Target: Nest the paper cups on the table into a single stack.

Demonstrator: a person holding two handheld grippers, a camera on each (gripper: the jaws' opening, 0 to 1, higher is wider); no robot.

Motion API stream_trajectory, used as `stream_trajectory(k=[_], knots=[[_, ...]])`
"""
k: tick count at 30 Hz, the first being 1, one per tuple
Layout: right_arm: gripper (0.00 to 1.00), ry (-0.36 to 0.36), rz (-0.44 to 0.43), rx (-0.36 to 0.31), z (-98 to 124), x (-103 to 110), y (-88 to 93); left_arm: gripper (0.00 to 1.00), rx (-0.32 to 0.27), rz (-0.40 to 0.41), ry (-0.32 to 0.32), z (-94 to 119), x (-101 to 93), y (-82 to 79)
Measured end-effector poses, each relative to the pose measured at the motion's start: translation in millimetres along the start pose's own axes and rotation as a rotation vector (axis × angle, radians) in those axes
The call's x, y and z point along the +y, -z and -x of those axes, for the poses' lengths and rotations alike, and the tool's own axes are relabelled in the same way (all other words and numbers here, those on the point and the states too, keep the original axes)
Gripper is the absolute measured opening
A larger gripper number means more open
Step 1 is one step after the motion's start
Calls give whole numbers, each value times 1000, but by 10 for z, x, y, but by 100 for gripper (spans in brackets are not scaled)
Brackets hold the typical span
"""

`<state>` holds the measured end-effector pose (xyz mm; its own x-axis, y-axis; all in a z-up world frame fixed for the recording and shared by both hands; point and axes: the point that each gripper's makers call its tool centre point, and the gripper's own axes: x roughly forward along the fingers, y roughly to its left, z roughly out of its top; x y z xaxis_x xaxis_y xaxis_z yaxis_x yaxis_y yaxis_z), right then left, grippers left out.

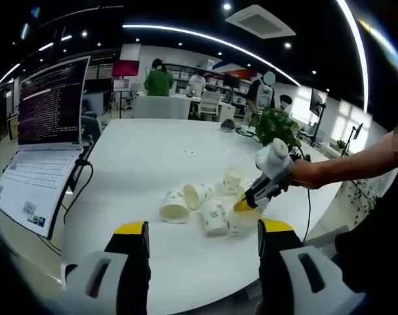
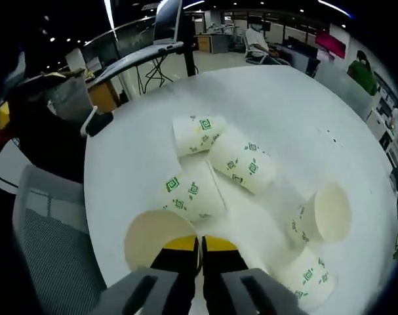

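On the white desk (image 1: 153,164), a cluster of green-patterned paper cups (image 2: 241,161) lies on its side near the edge closest to the person. In the right gripper view, the right gripper (image 2: 200,252) has its yellow-tipped fingers (image 2: 180,244) pressed together on the rim of one tipped cup (image 2: 160,237), whose open mouth faces the camera. In the left gripper view, the left gripper (image 1: 203,237) hovers over the near edge with its fingers (image 1: 132,230) spread wide and holding nothing. An open laptop (image 1: 44,138) stands at the desk's left edge, and a potted plant (image 1: 275,125) sits at the far right.
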<state>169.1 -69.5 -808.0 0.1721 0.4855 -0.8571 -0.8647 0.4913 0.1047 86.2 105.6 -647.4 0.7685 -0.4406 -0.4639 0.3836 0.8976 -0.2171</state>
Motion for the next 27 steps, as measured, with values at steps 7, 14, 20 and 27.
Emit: stream_trajectory(k=[7,14,20,27], knots=[[5,12,-3,2,-22,-43,-12,66,-5,4,-3,-11,2,-6],[28,27,-25,5,-4,-119,24,67,-8,1,0,-46,-11,-13],[37,55,-94,-85,188,-161,-89,68,3,-15,6,-96,-34,-20],[42,106,-106,-126,379,-359,-72,68,6,-35,11,-146,-30,-58]])
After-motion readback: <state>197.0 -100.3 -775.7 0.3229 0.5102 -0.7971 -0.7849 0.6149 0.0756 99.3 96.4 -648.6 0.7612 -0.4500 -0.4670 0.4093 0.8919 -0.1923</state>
